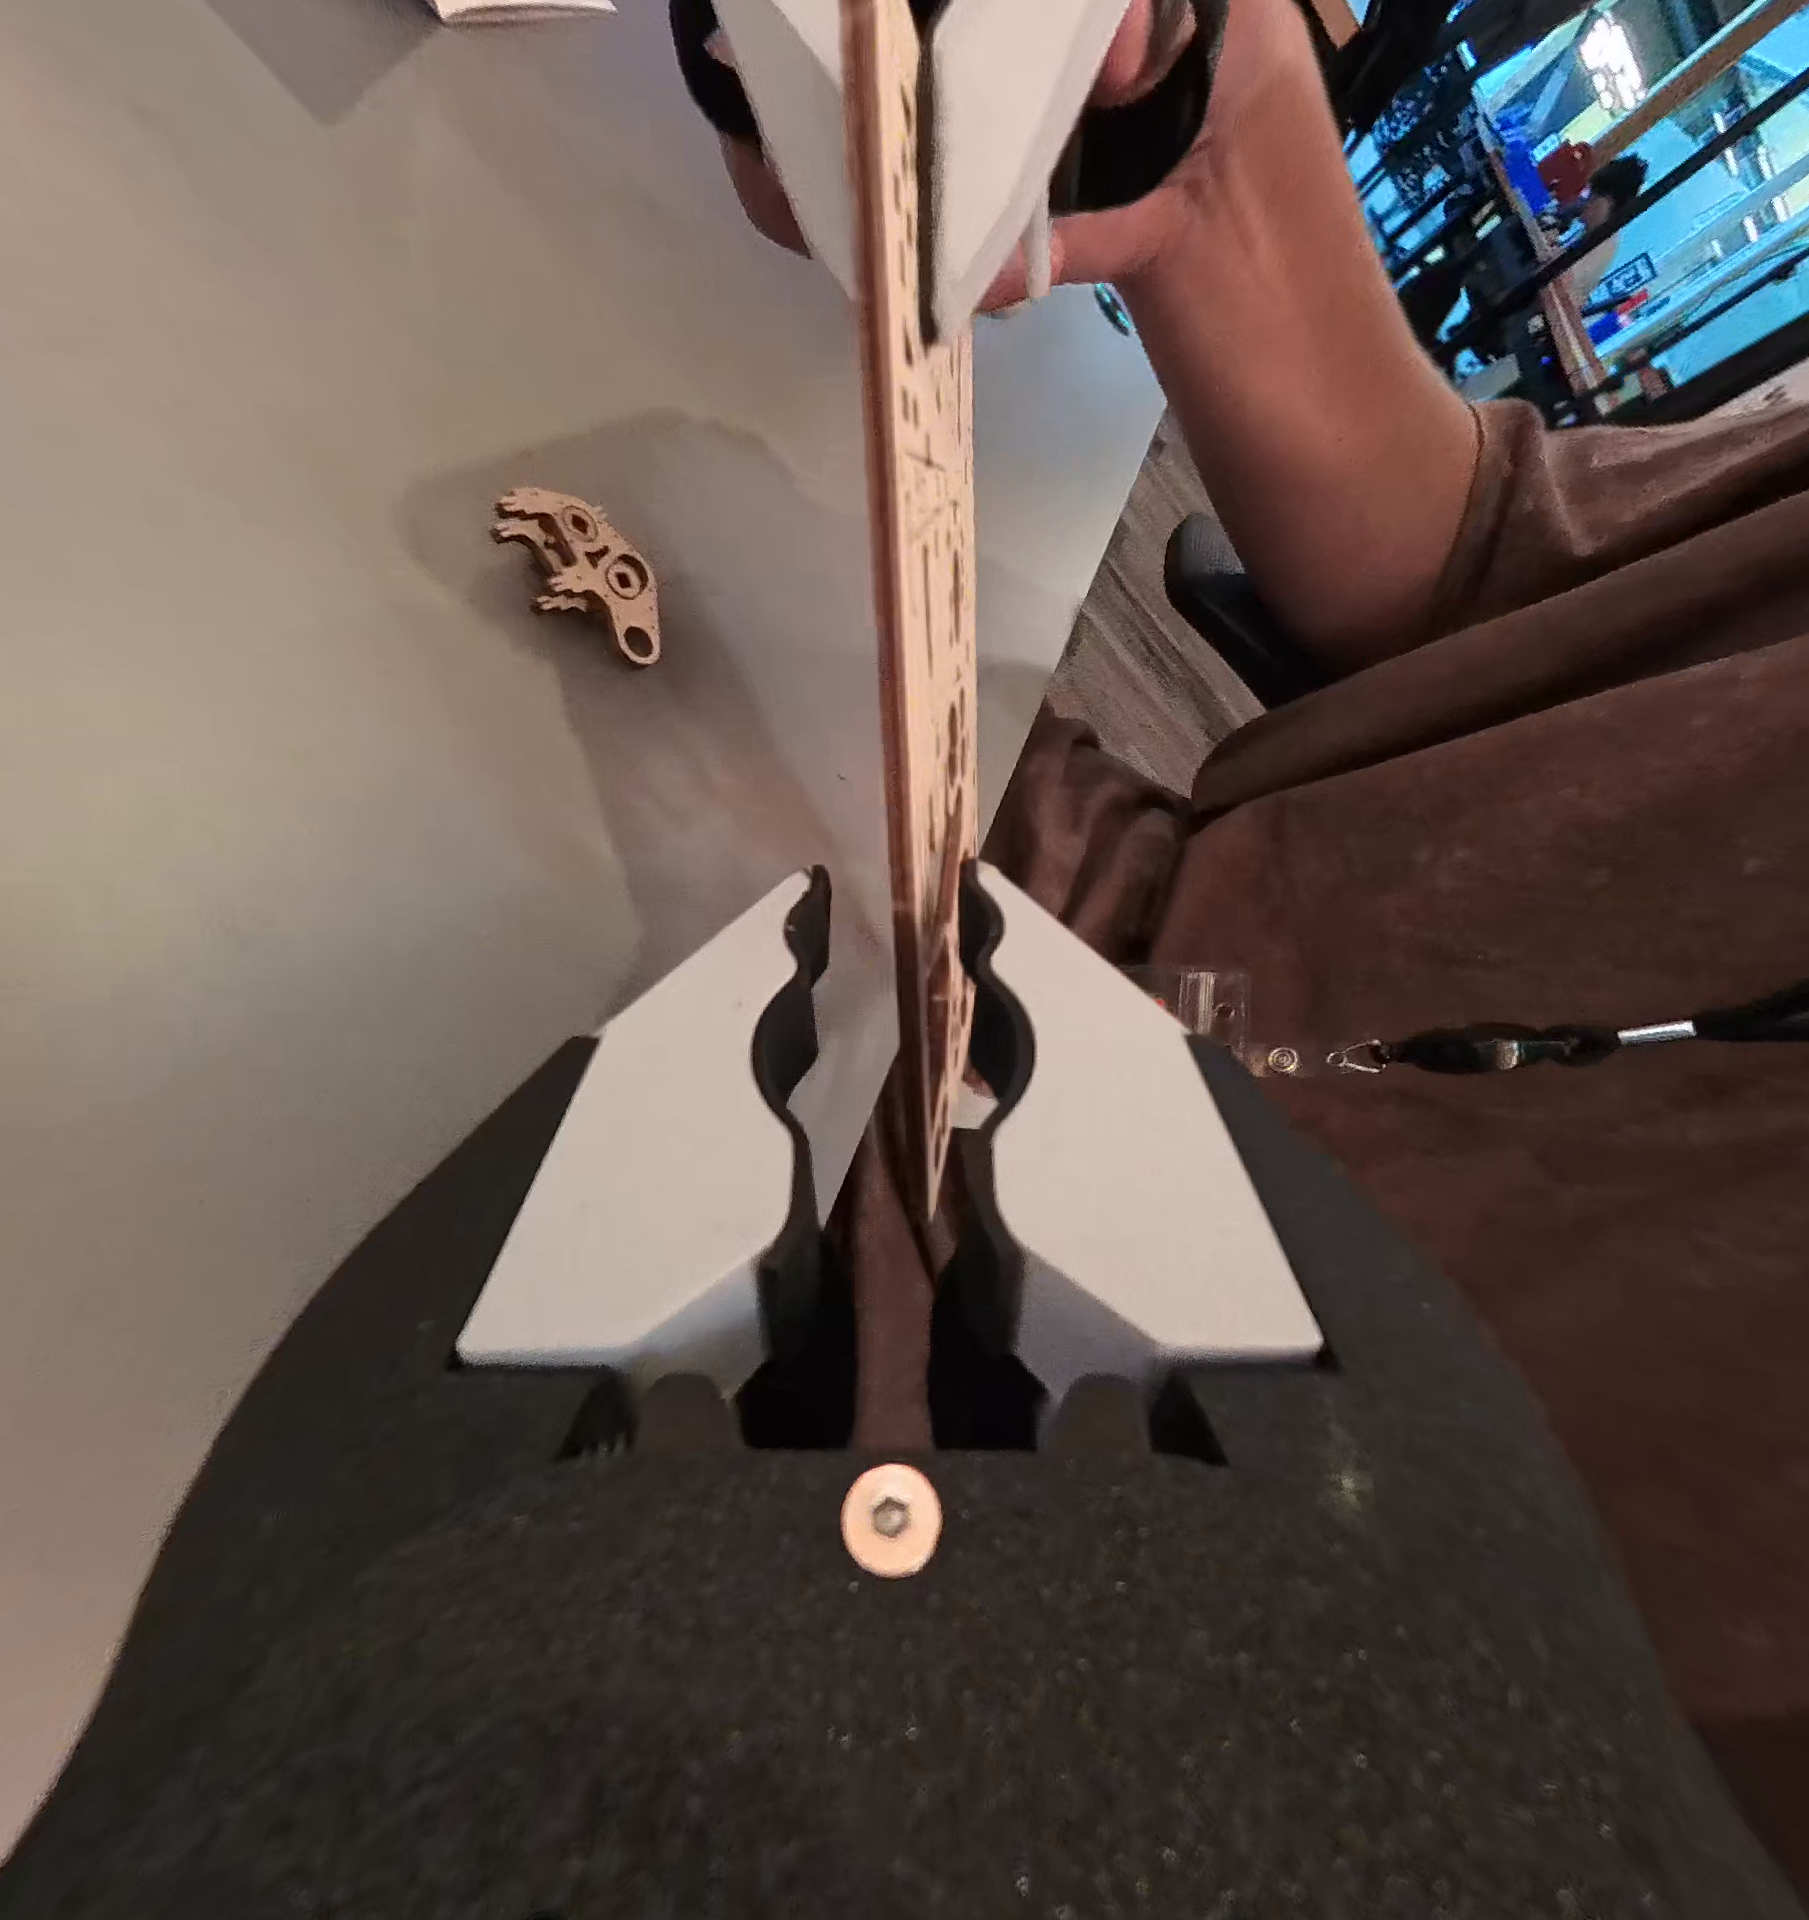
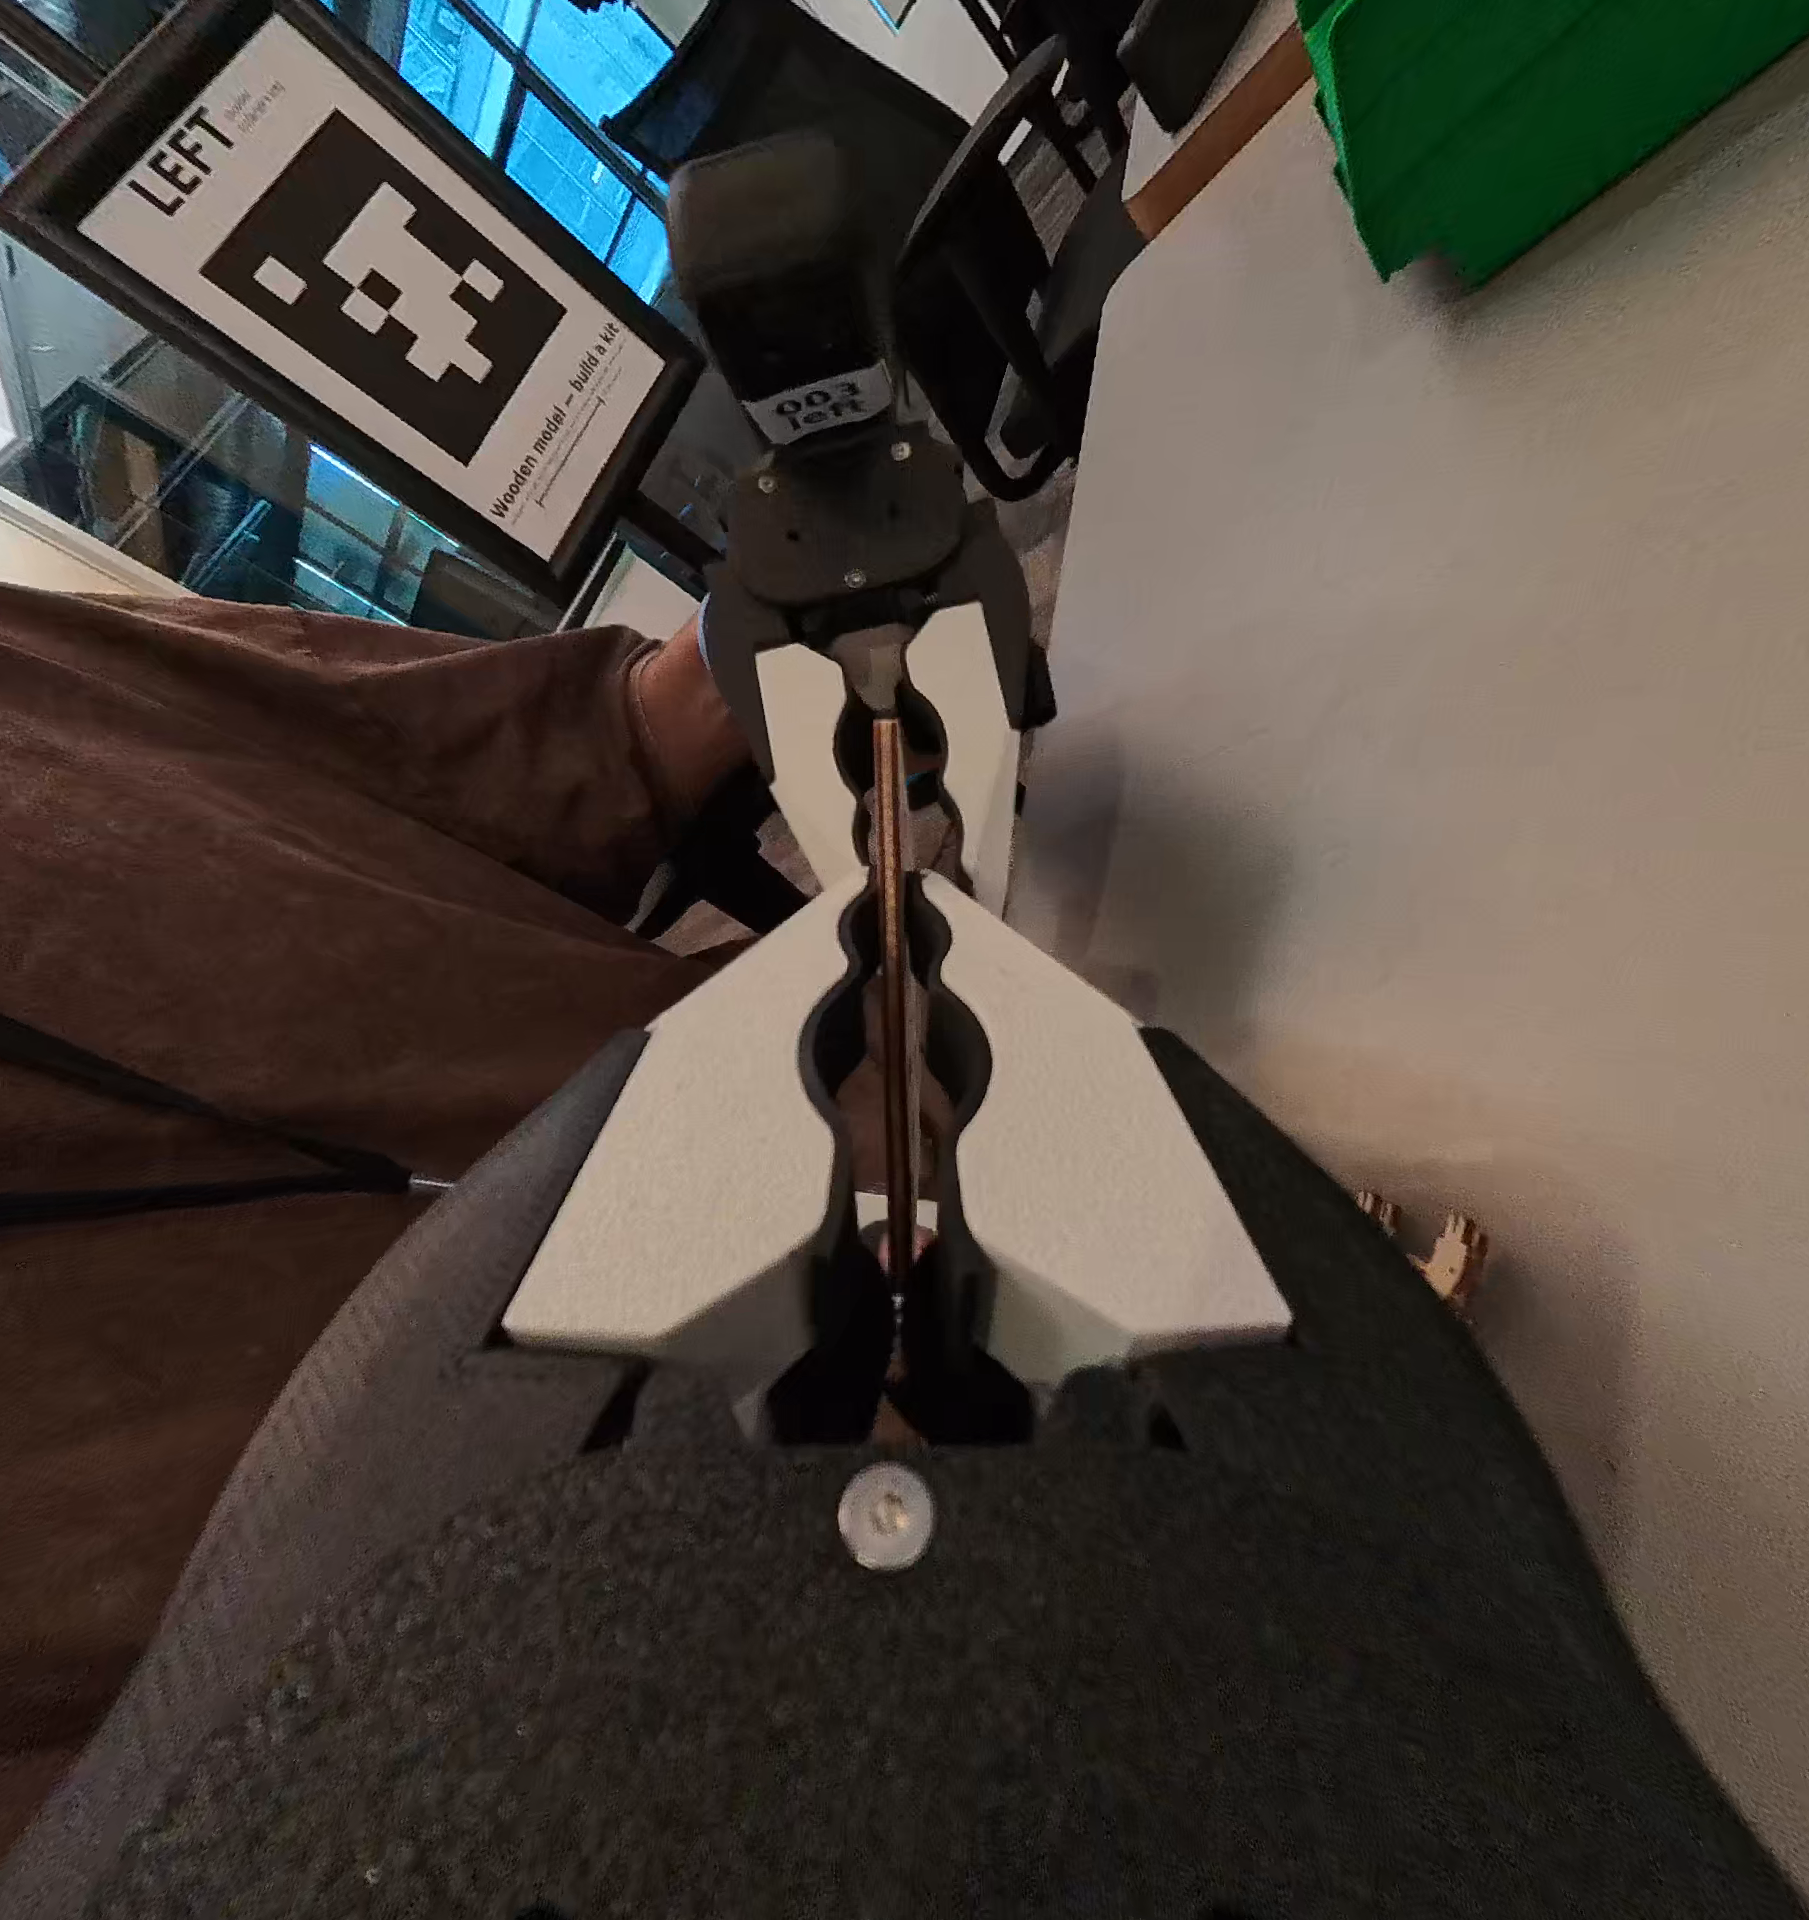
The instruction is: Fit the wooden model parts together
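Note:
A thin laser-cut wooden sheet [image 1: 926, 623] hangs edge-on above the white table [image 1: 256, 727], between both grippers. My right gripper [image 2: 892, 894] is shut on one end of the sheet [image 2: 887, 790]; it shows at the top of the left wrist view [image 1: 905, 312], clamped on it. My left gripper [image 1: 895, 883] straddles the other end with jaws apart. The sheet rests against its right pad, with a gap on the left. A small cut-out wooden part [image 1: 578, 571] lies flat on the table left of the sheet, and also shows in the right wrist view [image 2: 1451, 1262].
A person in brown clothing [image 1: 1502, 935] sits at the table edge, with a badge on a lanyard [image 1: 1212, 997]. A green bin [image 2: 1565, 114] stands at the far end of the table. A framed marker sign [image 2: 360, 312] and a dark chair [image 2: 1014, 260] stand beyond the table. One gripper's finger ends stand about 8 cm off the other's.

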The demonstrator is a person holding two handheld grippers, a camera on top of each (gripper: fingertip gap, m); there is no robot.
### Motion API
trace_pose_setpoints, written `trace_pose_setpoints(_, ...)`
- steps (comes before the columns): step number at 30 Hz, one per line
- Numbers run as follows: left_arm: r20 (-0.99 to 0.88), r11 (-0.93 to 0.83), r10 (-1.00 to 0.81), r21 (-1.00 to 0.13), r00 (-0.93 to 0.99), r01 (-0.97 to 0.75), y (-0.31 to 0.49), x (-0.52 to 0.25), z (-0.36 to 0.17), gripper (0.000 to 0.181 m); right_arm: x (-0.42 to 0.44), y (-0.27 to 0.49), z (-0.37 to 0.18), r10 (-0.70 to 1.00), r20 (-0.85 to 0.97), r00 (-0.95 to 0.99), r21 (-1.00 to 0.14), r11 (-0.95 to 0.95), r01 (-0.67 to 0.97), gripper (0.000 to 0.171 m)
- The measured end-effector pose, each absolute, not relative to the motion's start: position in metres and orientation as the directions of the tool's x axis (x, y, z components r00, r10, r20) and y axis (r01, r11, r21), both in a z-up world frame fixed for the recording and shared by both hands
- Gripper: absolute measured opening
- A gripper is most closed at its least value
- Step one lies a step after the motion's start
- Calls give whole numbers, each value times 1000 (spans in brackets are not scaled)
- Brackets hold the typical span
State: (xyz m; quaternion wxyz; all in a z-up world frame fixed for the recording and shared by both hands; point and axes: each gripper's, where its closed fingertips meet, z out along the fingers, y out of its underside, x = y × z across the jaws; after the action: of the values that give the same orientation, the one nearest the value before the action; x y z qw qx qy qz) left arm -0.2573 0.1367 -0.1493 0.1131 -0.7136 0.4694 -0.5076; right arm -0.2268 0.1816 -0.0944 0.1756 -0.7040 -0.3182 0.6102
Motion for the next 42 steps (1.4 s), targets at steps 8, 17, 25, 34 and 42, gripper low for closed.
trace_pose_setpoints(8, 765, -727, -643, -601, 23, -333, 162, -236, -126, 1, -205, 227, -61, 817, -535, 214, -842, -538, -51, 30)
trace_pose_setpoints(17, 796, -793, -606, -602, -6, 95, 217, -273, -84, 1, -211, 229, -75, 744, -637, 200, -771, -622, -139, 28)
trace_pose_setpoints(25, 785, -775, -620, -612, 1, 155, 226, -290, -76, 1, -243, 217, -77, 698, -713, 65, -698, -698, -161, 17)
trace_pose_setpoints(34, 770, -764, -638, -631, -16, 134, 219, -280, -74, 1, -248, 213, -85, 692, -720, 52, -692, -710, -129, 3)
trace_pose_setpoints(42, 731, -730, -682, -680, -23, 69, 211, -287, -73, 1, -256, 204, -83, 629, -768, 120, -636, -727, -258, 3)
